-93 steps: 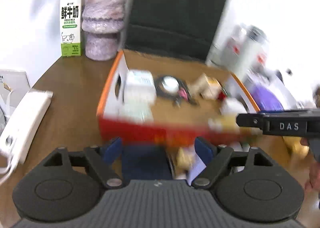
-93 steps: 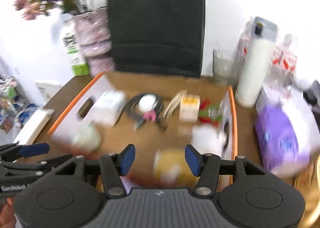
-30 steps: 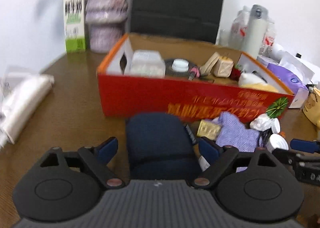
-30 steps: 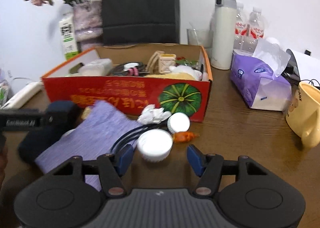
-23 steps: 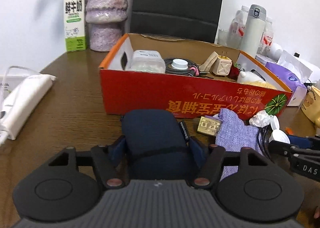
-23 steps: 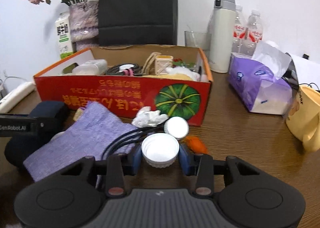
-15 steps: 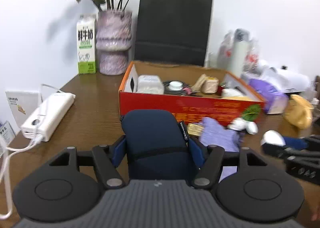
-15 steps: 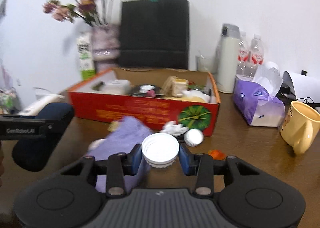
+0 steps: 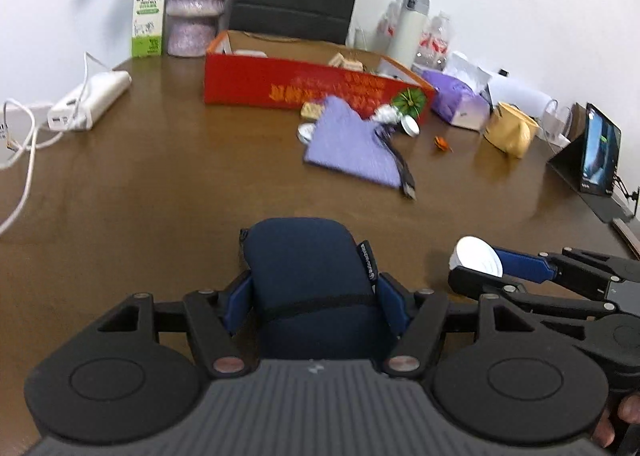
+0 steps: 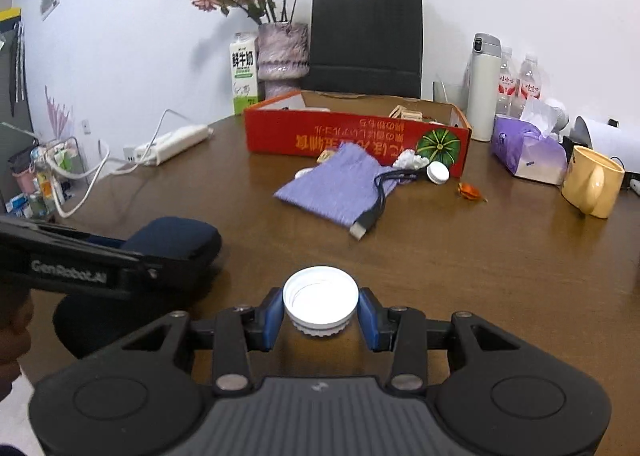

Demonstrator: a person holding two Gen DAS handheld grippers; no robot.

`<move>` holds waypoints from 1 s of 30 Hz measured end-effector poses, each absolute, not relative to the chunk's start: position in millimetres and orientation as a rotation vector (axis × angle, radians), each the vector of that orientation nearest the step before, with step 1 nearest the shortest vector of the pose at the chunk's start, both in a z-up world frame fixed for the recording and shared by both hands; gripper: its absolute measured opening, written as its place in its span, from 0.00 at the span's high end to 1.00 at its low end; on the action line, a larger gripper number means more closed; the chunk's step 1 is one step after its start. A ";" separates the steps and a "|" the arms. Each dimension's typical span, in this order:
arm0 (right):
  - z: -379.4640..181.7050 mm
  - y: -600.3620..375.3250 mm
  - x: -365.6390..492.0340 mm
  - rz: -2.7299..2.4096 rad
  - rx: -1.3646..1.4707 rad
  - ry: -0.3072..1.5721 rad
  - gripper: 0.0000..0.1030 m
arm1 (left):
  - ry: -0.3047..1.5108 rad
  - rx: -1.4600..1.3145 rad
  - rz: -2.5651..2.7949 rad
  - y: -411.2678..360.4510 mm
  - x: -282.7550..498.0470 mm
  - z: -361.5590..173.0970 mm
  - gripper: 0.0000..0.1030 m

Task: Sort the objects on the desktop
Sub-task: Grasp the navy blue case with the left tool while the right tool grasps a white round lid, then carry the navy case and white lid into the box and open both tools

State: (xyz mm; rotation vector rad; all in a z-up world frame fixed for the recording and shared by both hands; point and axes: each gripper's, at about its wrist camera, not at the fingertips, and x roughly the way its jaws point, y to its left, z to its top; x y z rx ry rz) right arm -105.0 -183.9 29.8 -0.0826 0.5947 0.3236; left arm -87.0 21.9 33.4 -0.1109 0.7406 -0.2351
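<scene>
The red cardboard box (image 10: 356,136) sits far across the table. My left gripper (image 9: 312,296) clamps a navy padded pouch (image 9: 304,272) by its flanks; it looks soft and light. My right gripper (image 10: 320,314), narrowly parted, pinches a white bottle cap (image 10: 320,298) by its ribbed rim: rigid, feather-light, probably slippery.

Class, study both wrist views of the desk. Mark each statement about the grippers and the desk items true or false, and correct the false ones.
1. The right gripper holds a white cap. True.
2. The left gripper is empty. False: it is shut on a navy pouch.
3. The purple cloth lies inside the red box. False: it lies on the table in front of the box.
4. A yellow mug stands right of the tissue pack. True.
5. A black cable lies across the cloth. True.
</scene>
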 end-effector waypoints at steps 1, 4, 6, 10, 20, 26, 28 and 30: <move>29.0 -182.4 -107.8 0.321 -0.095 0.590 0.62 | 0.743 -0.109 -0.237 22.3 -89.4 31.7 0.35; 27.4 -179.0 -113.2 0.300 -0.108 0.577 0.62 | 0.735 -0.092 -0.237 21.2 -94.8 32.0 0.36; 25.5 -180.4 -111.7 0.299 -0.089 0.583 0.62 | 0.734 -0.097 -0.235 21.7 -96.8 30.8 0.36; 21.4 -182.8 -106.5 0.293 -0.069 0.603 0.62 | 0.745 -0.098 -0.245 22.8 -92.2 31.7 0.36; 59.4 -198.5 -64.7 0.313 0.033 0.553 0.62 | 0.671 -0.135 -0.273 38.3 -35.6 86.6 0.37; 120.9 -196.6 30.2 0.312 -0.007 0.427 0.62 | 0.560 -0.037 -0.296 29.1 88.3 158.7 0.37; 133.6 -199.0 80.9 0.292 -0.025 0.448 0.62 | 0.594 -0.036 -0.299 21.3 142.7 163.9 0.37; 139.0 -206.0 136.6 0.271 -0.006 0.533 0.62 | 0.662 -0.050 -0.288 15.5 199.2 159.5 0.37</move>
